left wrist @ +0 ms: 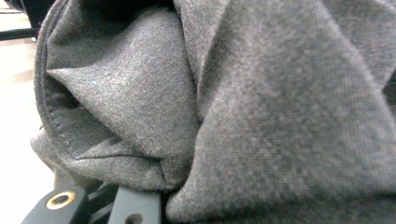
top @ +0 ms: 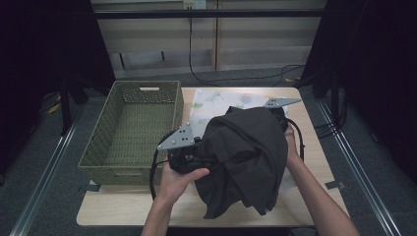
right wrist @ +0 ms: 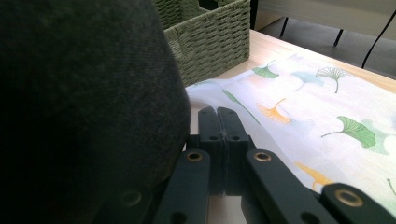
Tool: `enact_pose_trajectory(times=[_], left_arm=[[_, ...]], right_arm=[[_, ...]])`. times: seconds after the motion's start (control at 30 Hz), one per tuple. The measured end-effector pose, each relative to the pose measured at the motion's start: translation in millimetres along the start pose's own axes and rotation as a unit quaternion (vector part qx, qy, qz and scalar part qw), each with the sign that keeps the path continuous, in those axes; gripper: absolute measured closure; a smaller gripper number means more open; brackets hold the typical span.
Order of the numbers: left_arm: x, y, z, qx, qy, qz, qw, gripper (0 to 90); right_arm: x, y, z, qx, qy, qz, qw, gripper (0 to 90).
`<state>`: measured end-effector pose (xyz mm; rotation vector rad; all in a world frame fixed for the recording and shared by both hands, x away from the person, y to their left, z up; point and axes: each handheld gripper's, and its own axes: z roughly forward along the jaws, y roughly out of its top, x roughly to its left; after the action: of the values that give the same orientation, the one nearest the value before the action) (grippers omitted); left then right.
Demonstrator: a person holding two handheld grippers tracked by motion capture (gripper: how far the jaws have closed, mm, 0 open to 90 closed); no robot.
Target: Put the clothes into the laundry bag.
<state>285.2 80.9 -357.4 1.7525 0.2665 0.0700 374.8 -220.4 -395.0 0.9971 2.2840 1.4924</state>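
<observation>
Handling a dark garment on the desk [top: 305, 147], looks like a fold or a lift toward the basket. Largest first: desk is light wood, carrying everything. Green woven basket [top: 133, 130] sits on its left part, empty as far as visible, probably the drop spot. A white cloth with a leaf print [right wrist: 327, 112] lies flat beneath, at the desk's middle and far side, likely next in line. The dark grey garment [top: 246, 152] is bunched in a heap over that cloth, just right of the basket, draped over both tools, so it seems gathered up rather than laid out.

Left hand-held gripper [top: 184, 150] is at the heap's left edge, hand [top: 179, 179] under it, forearm coming up from the bottom; the gripper view has fabric folds [left wrist: 210, 107] pressed close, jaws covered, so cannot tell whether it pinches cloth.

Right hand-held gripper [right wrist: 223, 135] is tucked under the heap's far right side, its jaws closed together with nothing between them in its own view, garment resting on top of it, apparently propping it. Right hand [top: 292, 145] on the heap's right flank.
</observation>
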Motion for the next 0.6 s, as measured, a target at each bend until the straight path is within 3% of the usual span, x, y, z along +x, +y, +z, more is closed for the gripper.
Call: enact_pose_trajectory(times=[0.17,0.47,0.6], left_arm=[[-2.6,-7.5,-0.9,0.011,0.005,0.017,0.9998,60.2],[-6.3,-35.7,5.7,0.029,-0.001,0.009,0.9996,60.1],[-3.1,-45.8,8.8,0.023,-0.007,0.004,0.9997,60.1]], right_arm=[[0.9,0.7,0.0,0.000,-0.001,0.000,1.0000,90.0],[-4.7,-1.1,-3.8,-0.003,-0.002,0.007,1.0000,90.0],[-4.9,-2.1,-3.2,0.001,-0.002,0.008,1.0000,90.0]])
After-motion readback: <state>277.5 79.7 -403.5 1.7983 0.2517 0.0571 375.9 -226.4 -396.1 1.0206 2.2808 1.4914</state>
